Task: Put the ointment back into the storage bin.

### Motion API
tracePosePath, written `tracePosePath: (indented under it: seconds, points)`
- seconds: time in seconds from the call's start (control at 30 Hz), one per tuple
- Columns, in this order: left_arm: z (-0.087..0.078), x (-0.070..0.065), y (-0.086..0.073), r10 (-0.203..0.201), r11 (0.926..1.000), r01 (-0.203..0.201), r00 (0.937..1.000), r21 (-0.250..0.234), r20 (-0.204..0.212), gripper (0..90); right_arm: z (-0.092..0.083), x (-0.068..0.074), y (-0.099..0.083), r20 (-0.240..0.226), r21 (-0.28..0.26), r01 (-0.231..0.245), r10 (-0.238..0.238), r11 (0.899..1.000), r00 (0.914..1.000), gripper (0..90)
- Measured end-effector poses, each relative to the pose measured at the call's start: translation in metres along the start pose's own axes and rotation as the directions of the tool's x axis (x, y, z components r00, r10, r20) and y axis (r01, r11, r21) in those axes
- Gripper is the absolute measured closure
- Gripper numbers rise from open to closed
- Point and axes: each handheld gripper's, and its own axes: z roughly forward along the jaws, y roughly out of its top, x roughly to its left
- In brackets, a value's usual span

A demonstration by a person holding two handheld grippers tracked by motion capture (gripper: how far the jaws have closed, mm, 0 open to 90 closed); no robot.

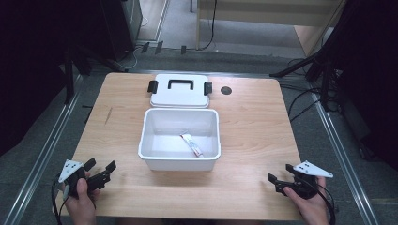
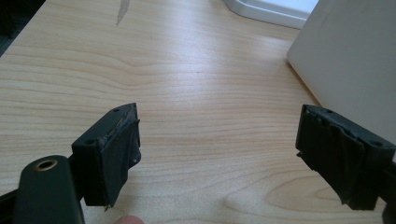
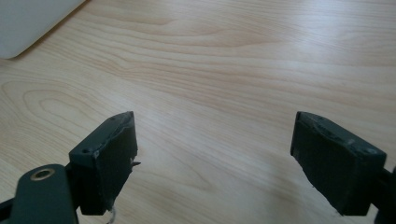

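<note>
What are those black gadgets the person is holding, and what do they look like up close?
Handheld two-jaw tools. The left gripper and right gripper are black, each topped by a grey three-cornered plate and trailing a black cable. Their fingers are blocky, wrapped in worn black padding, with small screw holes and a brass-ringed hole nearby. No sleeves are visible.
</note>
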Motion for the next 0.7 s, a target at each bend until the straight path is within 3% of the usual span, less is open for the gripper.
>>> tracePosePath:
  seconds: [0.23,0.43,0.7]
  points:
    - [-0.001,0.001,0.0,-0.009,0.9999,0.009,1.0,-0.008,-0.003,14.5,-0.013,-0.017,-0.018,0.029,-0.063,-0.068,0.07,0.996,0.9972,17.4]
    - [-0.002,0.002,-0.001,-0.016,0.9998,0.016,0.9999,-0.013,-0.003,14.5,-0.024,-0.023,-0.025,0.016,-0.15,-0.133,0.137,0.98,0.9905,17.8]
    - [-0.002,0.004,-0.001,-0.03,0.9994,0.03,0.9996,-0.017,0.003,14.5,-0.022,-0.02,-0.025,0.036,-0.135,-0.141,0.147,0.981,0.9885,17.7]
